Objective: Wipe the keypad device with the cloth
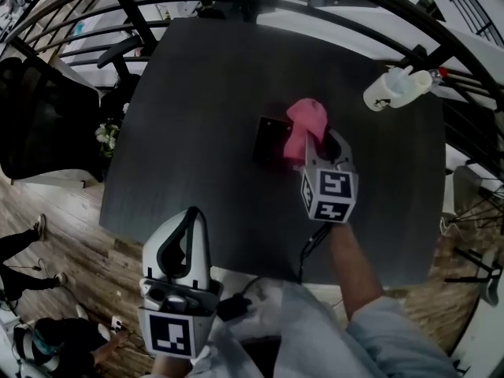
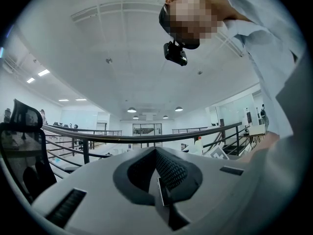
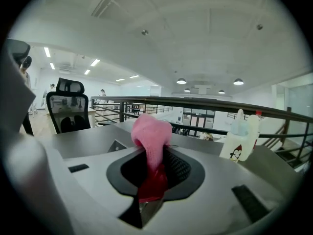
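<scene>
The black keypad device (image 1: 268,138) lies flat near the middle of the dark table (image 1: 205,93). A pink cloth (image 1: 305,121) bunches over the device's right edge, and my right gripper (image 1: 315,142) is shut on it. In the right gripper view the cloth (image 3: 151,131) rises out of the closed jaws of the right gripper (image 3: 154,168), with a corner of the device (image 3: 116,145) just to its left. My left gripper (image 1: 191,213) hangs at the table's front edge, away from the device. Its jaws are shut on nothing, and the left gripper (image 2: 159,180) points up at the ceiling.
A white spray bottle (image 1: 398,89) sits at the table's far right, also seen as the bottle (image 3: 239,141) in the right gripper view. A black office chair (image 1: 39,124) stands left of the table. A dark railing (image 1: 236,6) runs behind it.
</scene>
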{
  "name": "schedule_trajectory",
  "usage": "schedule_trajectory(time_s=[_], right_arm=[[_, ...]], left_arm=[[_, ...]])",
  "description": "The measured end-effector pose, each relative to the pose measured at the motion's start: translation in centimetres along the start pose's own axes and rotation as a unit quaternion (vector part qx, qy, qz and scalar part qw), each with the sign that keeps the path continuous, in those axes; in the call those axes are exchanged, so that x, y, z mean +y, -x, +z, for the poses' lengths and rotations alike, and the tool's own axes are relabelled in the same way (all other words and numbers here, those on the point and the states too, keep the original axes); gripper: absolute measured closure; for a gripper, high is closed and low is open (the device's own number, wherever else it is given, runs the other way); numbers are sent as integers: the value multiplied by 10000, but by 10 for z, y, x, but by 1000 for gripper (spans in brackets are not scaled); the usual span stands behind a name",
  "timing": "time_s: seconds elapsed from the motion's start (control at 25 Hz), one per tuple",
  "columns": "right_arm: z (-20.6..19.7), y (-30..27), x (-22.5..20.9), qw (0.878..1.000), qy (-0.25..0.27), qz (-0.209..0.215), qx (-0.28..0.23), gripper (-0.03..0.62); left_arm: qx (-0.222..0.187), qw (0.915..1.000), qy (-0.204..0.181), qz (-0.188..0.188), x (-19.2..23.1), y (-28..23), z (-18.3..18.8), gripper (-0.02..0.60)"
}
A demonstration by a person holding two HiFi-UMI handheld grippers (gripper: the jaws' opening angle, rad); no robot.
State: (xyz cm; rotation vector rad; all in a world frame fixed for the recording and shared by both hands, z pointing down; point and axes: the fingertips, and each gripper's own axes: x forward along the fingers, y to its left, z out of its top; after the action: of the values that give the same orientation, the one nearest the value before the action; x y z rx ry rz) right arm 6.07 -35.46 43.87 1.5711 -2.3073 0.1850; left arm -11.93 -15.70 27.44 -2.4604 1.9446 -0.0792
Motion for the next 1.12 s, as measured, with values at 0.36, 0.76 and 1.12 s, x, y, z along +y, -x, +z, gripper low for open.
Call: schedule_trajectory(time_s=[0.36, 0.76, 1.12], right_arm=[[-31, 30, -35, 9983, -234, -490, 218, 522], [-87, 58, -20, 9945, -291, -551, 844, 522], [-95, 97, -6, 9931, -536, -474, 929, 523]], left_arm=[[-30, 9996, 4, -285, -16, -9, 1, 577], [-55, 9986, -5, -522, -24, -10, 3, 577], [-166, 9972, -4, -728, -26, -10, 12, 577]])
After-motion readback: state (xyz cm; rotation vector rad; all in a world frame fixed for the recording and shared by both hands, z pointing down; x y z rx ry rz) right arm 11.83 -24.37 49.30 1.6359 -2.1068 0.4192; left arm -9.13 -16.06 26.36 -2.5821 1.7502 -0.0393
